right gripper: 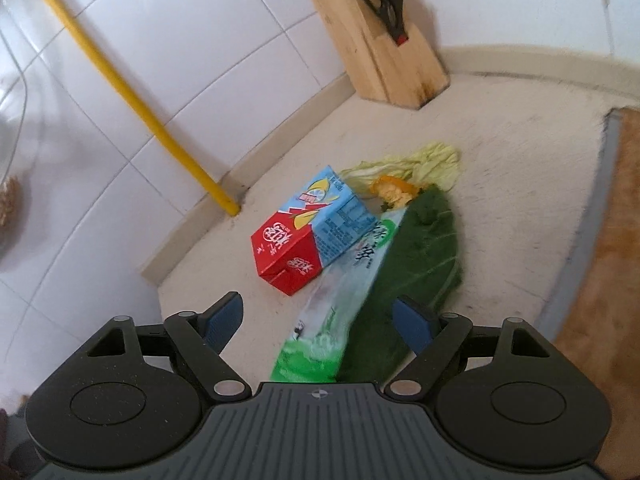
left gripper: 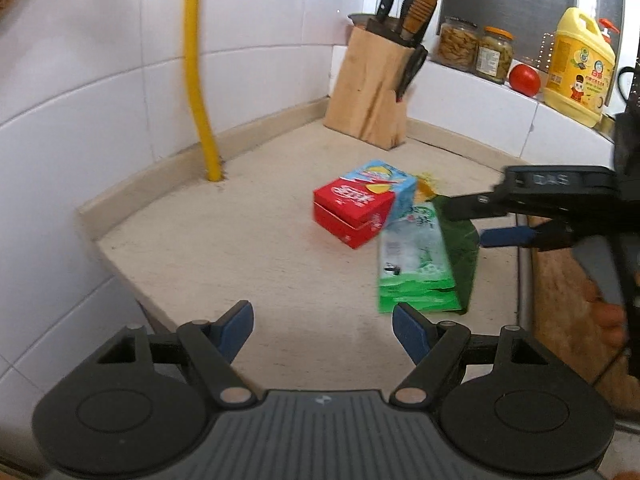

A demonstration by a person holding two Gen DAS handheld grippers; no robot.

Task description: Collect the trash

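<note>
Approaching the trash: right hand-held gripper (right gripper: 318,322) spread wide over the green carton (right gripper: 340,292) on the bench (right gripper: 520,184), left hand-held gripper (left gripper: 322,330) wide, empty; next, closing on it.

**Card, leaf, stone and wood**

Printed cardboard on the red-and-blue drink carton (right gripper: 308,236) and the green-and-white carton (right gripper: 340,300), faintly satin. Dark green leaf (right gripper: 424,248), matt and veined. Speckled beige countertop (left gripper: 248,248), matt, probably stone. Glossy white wall tiles (left gripper: 80,80). Unvarnished pale wood for the knife block (left gripper: 368,92). Shiny yellow plastic on the detergent jug (left gripper: 576,68). Matt black plastic gripper frames, blue ribbed pads (right gripper: 224,318).
</note>
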